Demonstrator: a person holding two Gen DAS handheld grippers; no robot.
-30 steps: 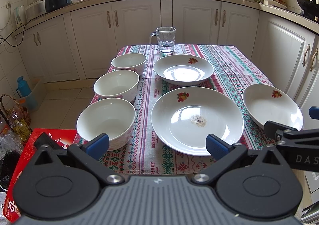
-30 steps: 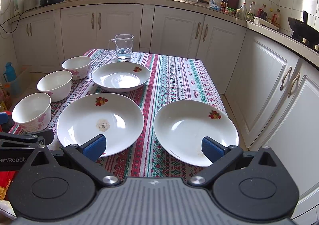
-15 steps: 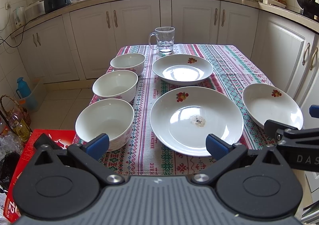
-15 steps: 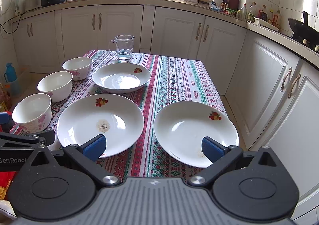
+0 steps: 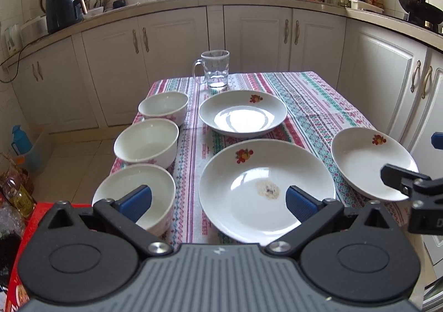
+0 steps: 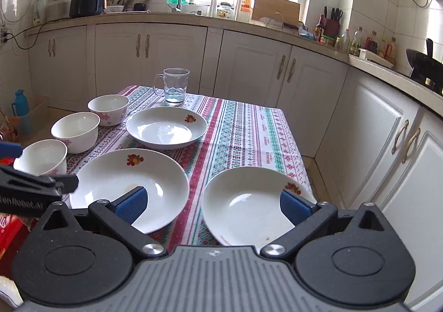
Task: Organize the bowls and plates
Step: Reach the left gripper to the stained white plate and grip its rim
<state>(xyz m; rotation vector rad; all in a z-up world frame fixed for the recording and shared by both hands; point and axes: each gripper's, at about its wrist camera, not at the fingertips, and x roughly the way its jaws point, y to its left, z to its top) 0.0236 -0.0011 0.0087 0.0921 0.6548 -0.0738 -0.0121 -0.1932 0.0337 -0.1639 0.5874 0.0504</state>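
Both grippers hover with jaws released: the right gripper (image 6: 211,202) sits nearest the right plate (image 6: 249,201) straight ahead on the counter (image 6: 249,129), the left gripper (image 5: 218,202) between near bowl (image 5: 138,187) and big plate (image 5: 263,190)

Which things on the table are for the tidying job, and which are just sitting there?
For the job:
three bowls
three plates

Just sitting there:
glass mug
striped tablecloth
kettle on the counter
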